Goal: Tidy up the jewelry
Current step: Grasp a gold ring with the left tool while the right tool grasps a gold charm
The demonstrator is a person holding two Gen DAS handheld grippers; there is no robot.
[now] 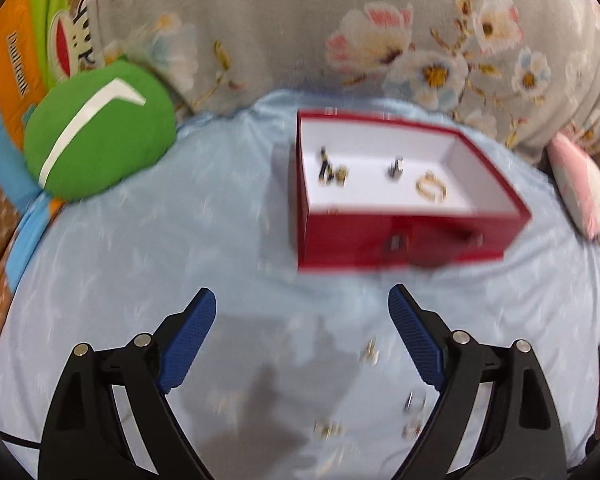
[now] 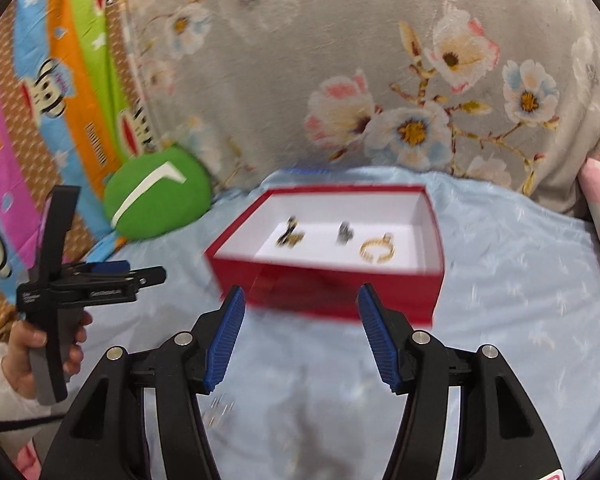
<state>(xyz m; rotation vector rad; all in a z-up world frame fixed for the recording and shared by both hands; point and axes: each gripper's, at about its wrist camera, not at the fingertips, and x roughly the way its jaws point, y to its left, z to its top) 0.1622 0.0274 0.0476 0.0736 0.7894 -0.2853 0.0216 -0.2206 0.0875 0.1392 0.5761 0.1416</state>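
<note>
A red box with a white inside sits open on the light blue sheet; it also shows in the right wrist view. Inside lie a gold ring, a dark silver piece and a black-and-gold piece. Several small gold and silver pieces lie loose on the sheet between and below my left fingers. My left gripper is open and empty, in front of the box. My right gripper is open and empty, just before the box's near wall. The left gripper shows from the side, hand-held.
A green round cushion lies at the left. A grey floral blanket rises behind the box. A pink pillow sits at the right edge. A striped cartoon sheet covers the far left. Another small jewelry piece lies below my right gripper.
</note>
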